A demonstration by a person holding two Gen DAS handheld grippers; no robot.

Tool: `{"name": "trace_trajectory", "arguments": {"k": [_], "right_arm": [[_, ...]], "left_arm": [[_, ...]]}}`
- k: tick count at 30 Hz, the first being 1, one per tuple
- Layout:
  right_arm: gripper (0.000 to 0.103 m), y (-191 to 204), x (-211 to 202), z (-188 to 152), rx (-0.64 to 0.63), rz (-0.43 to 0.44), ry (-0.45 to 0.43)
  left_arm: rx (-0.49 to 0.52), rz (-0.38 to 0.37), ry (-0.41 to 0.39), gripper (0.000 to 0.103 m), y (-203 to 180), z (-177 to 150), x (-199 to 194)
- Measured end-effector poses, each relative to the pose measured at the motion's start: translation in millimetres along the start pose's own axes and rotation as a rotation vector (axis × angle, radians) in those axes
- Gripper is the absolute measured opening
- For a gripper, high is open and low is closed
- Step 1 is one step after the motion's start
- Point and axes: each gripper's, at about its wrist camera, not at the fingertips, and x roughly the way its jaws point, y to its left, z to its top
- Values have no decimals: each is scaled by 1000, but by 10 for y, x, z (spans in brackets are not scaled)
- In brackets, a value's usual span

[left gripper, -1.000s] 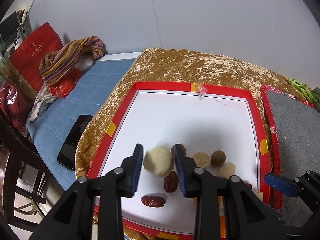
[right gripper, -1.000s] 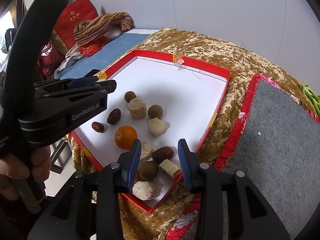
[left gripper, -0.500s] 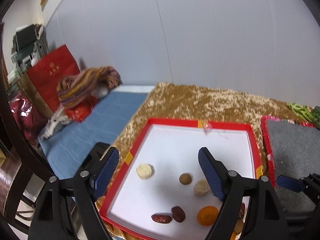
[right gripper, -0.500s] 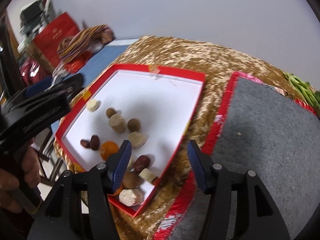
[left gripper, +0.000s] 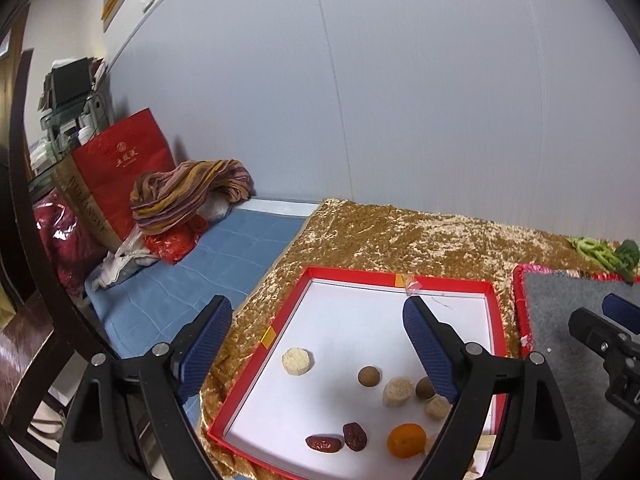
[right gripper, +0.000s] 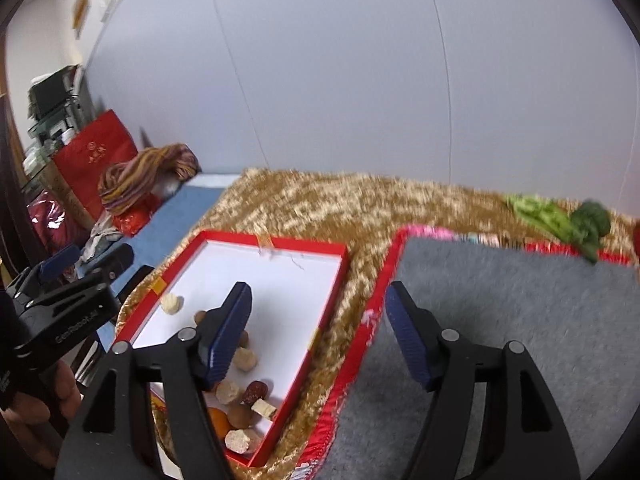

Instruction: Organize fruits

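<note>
A red-rimmed white tray lies on a gold cloth. A pale round piece sits alone near its left rim. Brown balls, beige chunks, two dark red dates and an orange cluster at the near end. My left gripper hangs wide open above the tray, holding nothing. My right gripper is open too, over the tray's right rim and the grey mat.
Green vegetables lie at the mat's far edge. Left of the table is a blue-covered bench with a striped cloth, a red paper bag and clutter. A hand holds the left gripper.
The left gripper let go of the pale round piece, opened wide and rose. The piece now lies alone near the tray's left rim. The right gripper also opened wider and lifted away.
</note>
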Motion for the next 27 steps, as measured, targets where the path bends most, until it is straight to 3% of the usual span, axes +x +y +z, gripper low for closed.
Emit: {"name": "trace_trajectory", "arguments": {"k": [2,5,12,20,27], "right_arm": [[73,74,-87,4,-39,12,-37],[77,210,-217,-11,-113,26,-96],[91,300,-482,-73,-115,48,-154],[91,357,-608,-249,-102,69,-114],[94,468,-787,-390,-133,97,-145]], "left_arm": [[-18,4,-7,90,13,3,-53],[-45,34,-32,103,40,-17,-183],[-47,82,-82,103,68,-129,-445],[-72,68,-108,103,218,-307,-629],[-150,61,-87,103,430,-323,-584]]}}
